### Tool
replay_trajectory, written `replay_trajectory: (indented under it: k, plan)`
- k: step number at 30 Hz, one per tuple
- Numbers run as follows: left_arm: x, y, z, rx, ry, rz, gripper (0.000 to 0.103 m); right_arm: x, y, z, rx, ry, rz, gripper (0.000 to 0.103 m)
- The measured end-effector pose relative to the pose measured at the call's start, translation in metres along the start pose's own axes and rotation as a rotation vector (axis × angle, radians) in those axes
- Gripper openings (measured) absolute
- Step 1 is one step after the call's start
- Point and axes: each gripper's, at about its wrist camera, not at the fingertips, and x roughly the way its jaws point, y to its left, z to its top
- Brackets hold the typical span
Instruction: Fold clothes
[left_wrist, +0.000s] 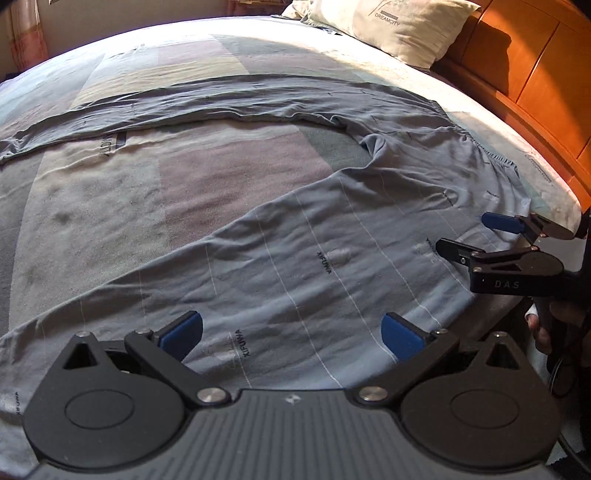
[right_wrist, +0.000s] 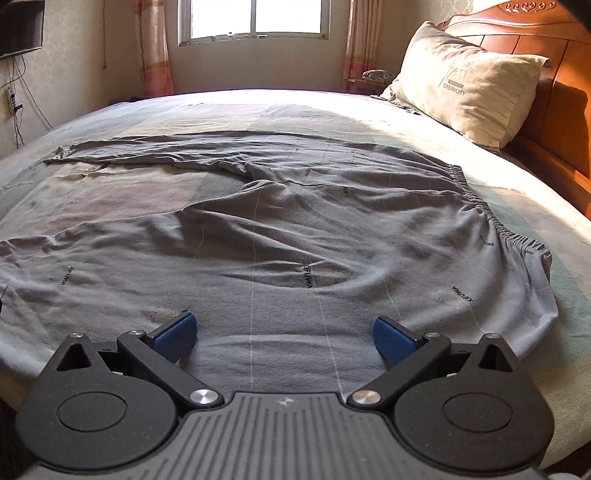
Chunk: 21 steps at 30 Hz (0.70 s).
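Spread flat across a wide bed with a faded patchwork sheet of grey, mauve and cream blocks (right_wrist: 155, 192): a pair of thin grey-blue trousers with fine white pinstripes and small printed lettering (right_wrist: 295, 236), gathered elastic waistband (right_wrist: 476, 201) to the right, one leg stretched along the far side toward the left, the other running left along the near edge. Poised low over the near leg, the left gripper with black arms and blue pads (left_wrist: 291, 332), jaws spread wide, nothing between them. Further right along the same near edge, by the waist end, the right gripper of the same black-and-blue make (left_wrist: 461, 232), likewise gaping and holding nothing, a hand (left_wrist: 554, 321) wrapped round its handle. At the far right, a cream pillow printed with the word DREAMCITY (right_wrist: 469, 81), propped against a glossy orange-brown wooden headboard (right_wrist: 561, 55). Beyond the bed, a bright window (right_wrist: 255, 18) flanked by pink patterned curtains (right_wrist: 153, 48).
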Motion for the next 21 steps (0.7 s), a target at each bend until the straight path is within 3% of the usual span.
replay_trajectory:
  k: [5,12,16,21]
  plan:
    - [-0.006,0.017,-0.021,-0.093,-0.072,-0.043,0.102,0.0,-0.004,-0.001,0.03,0.001,0.004,0.103]
    - [-0.028,0.049,-0.02,-0.186,-0.049,-0.032,0.102,-0.003,-0.002,-0.007,0.046,-0.033,-0.02,0.103]
    - [-0.043,0.06,0.021,-0.197,-0.06,-0.038,0.102,-0.001,-0.001,-0.009,0.05,-0.063,-0.032,0.103]
    - [-0.039,0.057,0.119,-0.158,-0.104,-0.077,0.102,0.001,0.001,-0.011,0.056,-0.097,-0.052,0.103]
